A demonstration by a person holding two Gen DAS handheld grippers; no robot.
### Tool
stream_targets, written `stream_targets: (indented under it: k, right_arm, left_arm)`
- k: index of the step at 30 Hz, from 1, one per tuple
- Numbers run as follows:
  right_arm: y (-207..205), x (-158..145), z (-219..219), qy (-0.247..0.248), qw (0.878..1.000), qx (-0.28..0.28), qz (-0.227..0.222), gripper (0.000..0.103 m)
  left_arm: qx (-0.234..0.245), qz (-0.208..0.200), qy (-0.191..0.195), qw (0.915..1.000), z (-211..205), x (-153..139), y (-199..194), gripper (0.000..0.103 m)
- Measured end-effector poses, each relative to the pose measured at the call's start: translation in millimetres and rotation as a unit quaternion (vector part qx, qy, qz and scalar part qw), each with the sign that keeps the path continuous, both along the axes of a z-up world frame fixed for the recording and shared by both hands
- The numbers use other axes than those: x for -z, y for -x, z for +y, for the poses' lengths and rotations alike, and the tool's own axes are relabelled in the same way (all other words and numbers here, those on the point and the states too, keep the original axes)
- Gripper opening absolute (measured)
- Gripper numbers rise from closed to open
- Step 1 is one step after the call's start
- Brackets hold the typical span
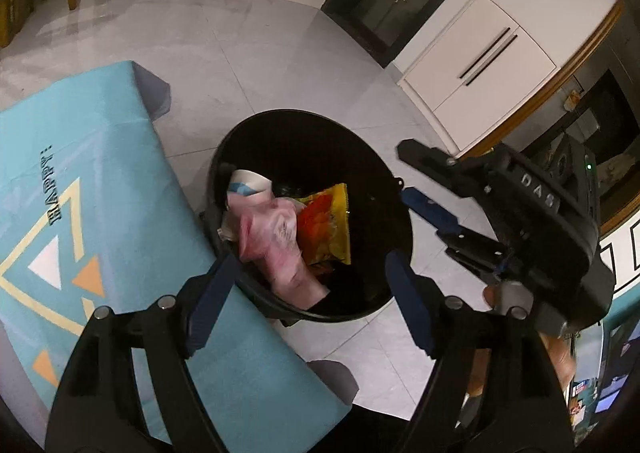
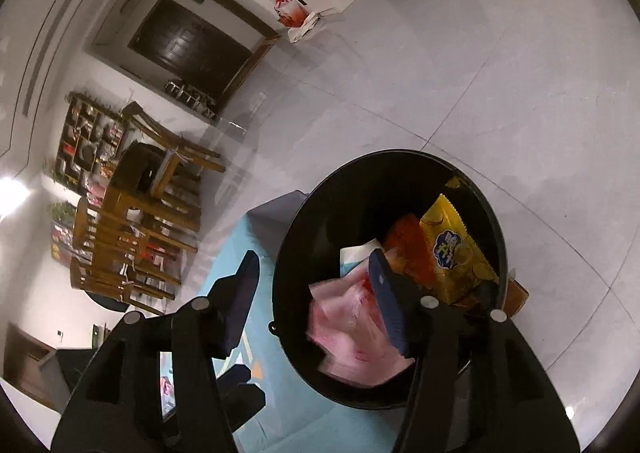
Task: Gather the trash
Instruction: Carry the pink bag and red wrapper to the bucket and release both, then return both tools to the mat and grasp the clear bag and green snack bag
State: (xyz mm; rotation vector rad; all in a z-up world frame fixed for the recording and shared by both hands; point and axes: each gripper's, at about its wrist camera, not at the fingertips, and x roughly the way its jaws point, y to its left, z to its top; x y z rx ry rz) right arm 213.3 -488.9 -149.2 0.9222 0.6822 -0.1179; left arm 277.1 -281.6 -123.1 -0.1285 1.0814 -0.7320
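Observation:
A black round trash bin (image 1: 256, 129) stands on the floor beside the teal-covered table (image 1: 100, 181); it also shows in the right wrist view (image 2: 308, 213). Inside lie a pink plastic bag (image 1: 276, 241), a yellow-orange snack wrapper (image 1: 326, 225) and a white-blue paper cup (image 1: 250, 183). The pink bag (image 2: 352, 333) looks blurred in the right wrist view, next to the yellow wrapper (image 2: 456, 249). My left gripper (image 1: 308, 301) is open and empty above the bin. My right gripper (image 2: 316, 301) is open above the bin's rim; it also shows in the left wrist view (image 1: 416, 181).
The table edge (image 2: 236, 253) touches the bin's side. Grey tiled floor (image 1: 260, 41) lies around. A white cabinet (image 1: 480, 69) stands at the right. Wooden chairs (image 2: 132, 221) and a red-white bag (image 2: 292, 11) are farther off.

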Motion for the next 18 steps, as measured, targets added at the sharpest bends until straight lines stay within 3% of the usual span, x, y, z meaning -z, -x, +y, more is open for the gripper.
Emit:
stream_targets:
  k: [5,7,14,18]
  right_arm:
    - [0,-4,7,-0.008,1.0,-0.009,-0.003,0.058]
    - [-2,-6,13,-0.009,1.0,-0.019,-0.004,0.059]
    - [-6,-9,40,-0.027,0.997,-0.077,-0.007,0.066]
    - [-15,-11,72,-0.04,0.991,-0.125,-0.004,0.069]
  left_arm:
    - [-0.024,0.002,0.026,0.9994,28,-7,3,0.079]
    - [-0.036,-0.006,0.032,0.9988,42,-11,10,0.085]
    - [-0.062,-0.055,-0.012,0.9965,107,-17,48,0.092]
    - [-0.101,-0.071,-0.05,0.9911,178,-14,74,0.093]
